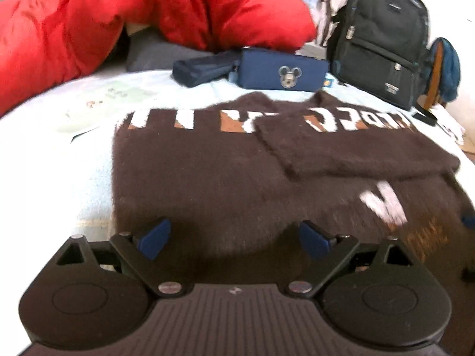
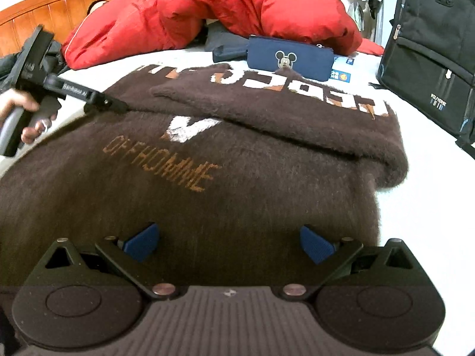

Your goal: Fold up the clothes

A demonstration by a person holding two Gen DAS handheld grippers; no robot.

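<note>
A fuzzy brown sweater [image 2: 207, 160] lies spread on the pale bed cover [image 1: 53, 160], filling the middle of both views. One sleeve [image 2: 282, 112] is already laid across the body toward 1 o'clock in the right wrist view, its cuff end lying over the white lettering; the other side, toward 9 o'clock, shows no such flap, though the left wrist view is blurred there, so I may be missing one.

The right gripper [image 2: 227, 241] hangs low over the near part of the sweater at 6 o'clock, its blue pads spread wide with nothing between them. The left gripper [image 1: 234, 238] sits likewise over the cloth, jaws wide and empty; in the right view a hand [image 2: 20, 109] holds it at 9 o'clock with its tip at the sweater's edge, probably placed there to take that side.

Beyond the sweater, at 12 o'clock, a navy pouch [image 2: 289, 57] and a red jacket [image 2: 222, 6] rest on the bed, with a black backpack [image 2: 436, 59] at 2 o'clock, all out of the folding area.
</note>
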